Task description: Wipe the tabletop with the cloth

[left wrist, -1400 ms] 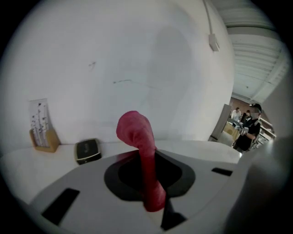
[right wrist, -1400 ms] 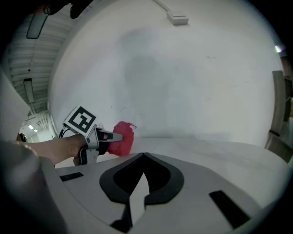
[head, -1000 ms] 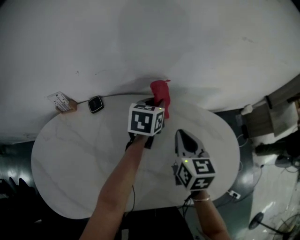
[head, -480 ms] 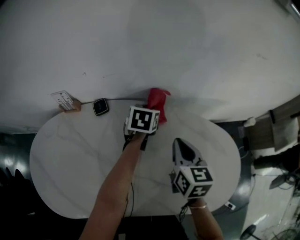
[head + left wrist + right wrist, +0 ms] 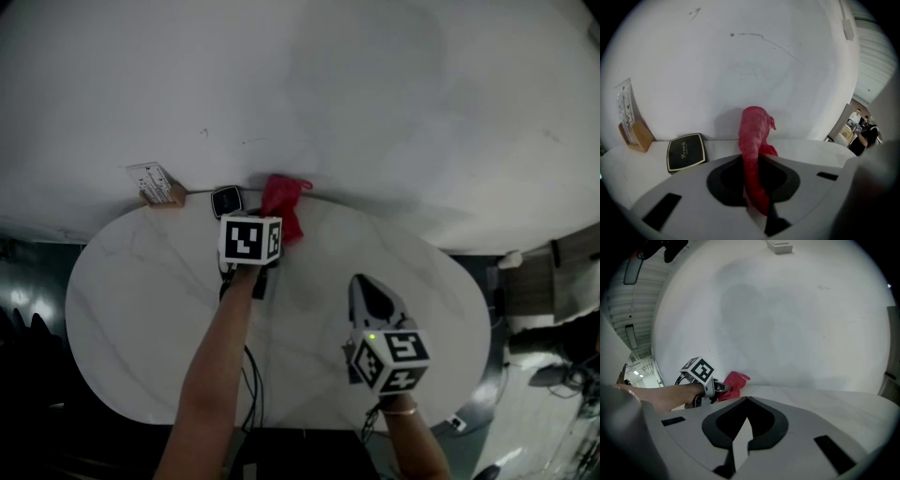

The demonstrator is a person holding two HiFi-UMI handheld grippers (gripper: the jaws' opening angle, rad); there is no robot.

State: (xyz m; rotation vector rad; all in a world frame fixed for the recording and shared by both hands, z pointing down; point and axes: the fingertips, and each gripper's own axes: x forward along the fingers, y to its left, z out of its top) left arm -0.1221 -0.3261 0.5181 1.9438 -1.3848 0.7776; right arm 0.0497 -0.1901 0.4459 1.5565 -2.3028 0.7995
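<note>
Jaws of the left gripper (image 5: 755,161) pinch the red cloth (image 5: 753,136) at the tabletop's (image 5: 141,309) far edge, against the wall and just beside a black case (image 5: 227,200). The right gripper (image 5: 368,289) hovers nearer the front edge, its jaws together and empty.

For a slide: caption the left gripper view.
Left tongs shut on a red cloth at the far edge of the white tabletop, a black square plaque to its left.

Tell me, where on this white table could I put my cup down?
The table is bare at its left end, between the card stand and the near edge, and at its right end beyond the right tongs. The far edge by the wall is crowded: card stand, black case, red cloth, left tongs.
</note>
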